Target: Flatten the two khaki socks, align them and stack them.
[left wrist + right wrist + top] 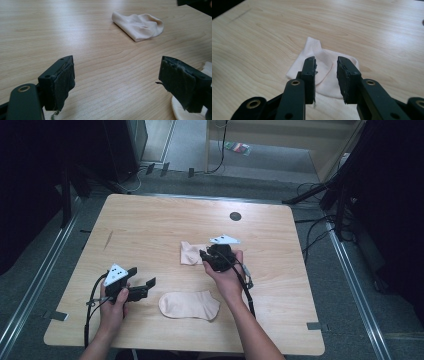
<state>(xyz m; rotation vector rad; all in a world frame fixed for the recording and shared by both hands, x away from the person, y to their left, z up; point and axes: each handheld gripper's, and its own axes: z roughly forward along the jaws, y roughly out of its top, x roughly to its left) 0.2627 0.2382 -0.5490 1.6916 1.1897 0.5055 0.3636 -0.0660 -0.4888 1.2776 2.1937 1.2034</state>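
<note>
Two pale socks on the light wooden table [150, 220], a gripper by each.

The left gripper [141, 281], jaws wide apart, sits just left of the flat peach sock [190, 305]; the right gripper [325, 72], jaws narrowly parted and empty, hovers over the folded pink sock [322, 67].

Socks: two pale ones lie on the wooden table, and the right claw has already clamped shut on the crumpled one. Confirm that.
Not quite. Two pale socks do lie on the wooden table, but the right claw has not clamped the crumpled sock. The right gripper view shows its jaws apart, with that sock lying between and beyond them, ungripped. The flat sock lies nearer the person.
</note>
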